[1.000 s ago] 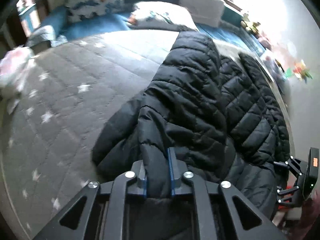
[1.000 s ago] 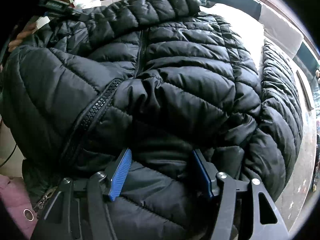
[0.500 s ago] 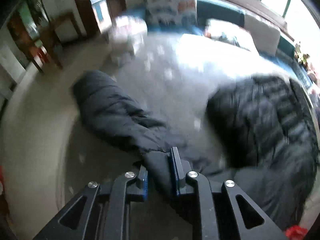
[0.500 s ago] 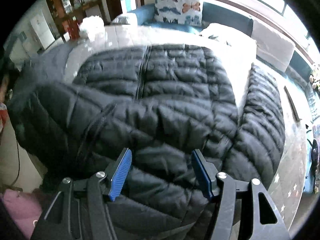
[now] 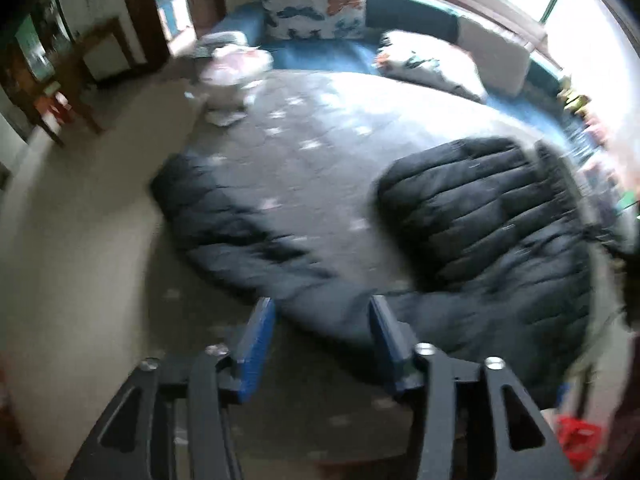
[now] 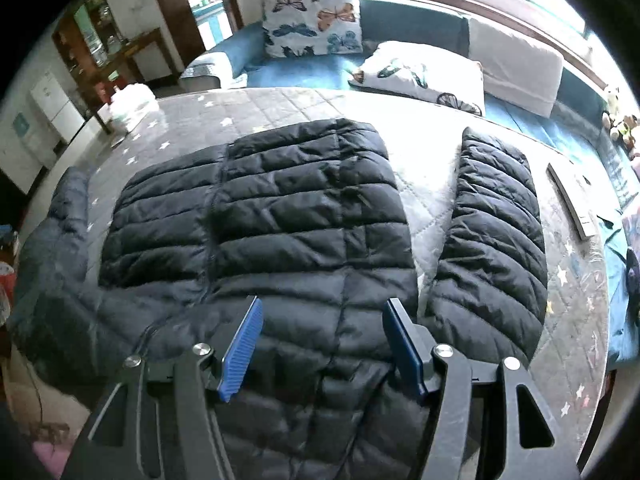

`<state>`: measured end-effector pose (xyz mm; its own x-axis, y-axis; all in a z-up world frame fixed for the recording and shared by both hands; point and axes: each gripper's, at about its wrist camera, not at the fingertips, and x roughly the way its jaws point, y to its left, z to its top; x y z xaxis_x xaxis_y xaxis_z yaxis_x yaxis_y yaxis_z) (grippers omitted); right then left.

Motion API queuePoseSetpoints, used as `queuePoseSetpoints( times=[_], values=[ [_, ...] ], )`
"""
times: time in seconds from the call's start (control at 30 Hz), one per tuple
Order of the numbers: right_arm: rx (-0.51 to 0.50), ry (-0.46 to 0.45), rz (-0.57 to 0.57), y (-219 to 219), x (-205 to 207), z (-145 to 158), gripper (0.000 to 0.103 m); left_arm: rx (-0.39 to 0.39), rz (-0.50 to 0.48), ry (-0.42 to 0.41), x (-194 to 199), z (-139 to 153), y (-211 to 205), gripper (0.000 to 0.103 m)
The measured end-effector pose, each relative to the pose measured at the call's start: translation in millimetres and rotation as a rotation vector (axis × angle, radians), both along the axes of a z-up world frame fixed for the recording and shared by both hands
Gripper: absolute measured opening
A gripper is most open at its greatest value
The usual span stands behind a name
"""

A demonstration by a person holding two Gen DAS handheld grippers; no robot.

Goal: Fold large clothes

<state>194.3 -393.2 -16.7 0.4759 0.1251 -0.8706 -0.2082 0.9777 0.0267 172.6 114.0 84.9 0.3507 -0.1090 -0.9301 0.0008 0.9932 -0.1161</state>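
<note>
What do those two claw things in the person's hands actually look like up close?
Both look alike. The left gripper and the right gripper each have a black frame of angular arms with triangular cut-outs, joined by round silver bolts. Each carries two flat fingers faced with blue pads, ribbed on the right one. No cables, markings or sleeves show.

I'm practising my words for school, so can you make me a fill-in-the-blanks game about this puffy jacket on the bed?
1. The puffy jacket is coloured ____.
2. The upright pillow by the window has pictures of ____ on it.
3. The grey bed cover is dotted with little white ____.
4. Both sleeves are spread out to the jacket's ____.

Missing words: black; butterflies; stars; sides
</note>
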Motion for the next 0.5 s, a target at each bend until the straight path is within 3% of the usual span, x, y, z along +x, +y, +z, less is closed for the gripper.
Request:
queuePoseSetpoints(
  times=[0.03,0.1,0.33,0.5],
  values=[
    [0.001,0.009,-0.005,-1,5,-3,0.068,-0.047,-0.007,0.003,5,-1,-6,0.072],
    [0.002,0.033,-0.019,-4,21,-10,0.068,-0.137,-0.020,0.050,22,-13,-29,0.072],
    [0.015,0.076,-0.059,-19,62,-25,0.068,-0.269,-0.071,0.186,97,-63,-99,0.072],
    [0.003,0.139,-0.071,-33,79,-48,0.068,-0.234,-0.052,0.264,143,-120,-126,0.072]
  ],
)
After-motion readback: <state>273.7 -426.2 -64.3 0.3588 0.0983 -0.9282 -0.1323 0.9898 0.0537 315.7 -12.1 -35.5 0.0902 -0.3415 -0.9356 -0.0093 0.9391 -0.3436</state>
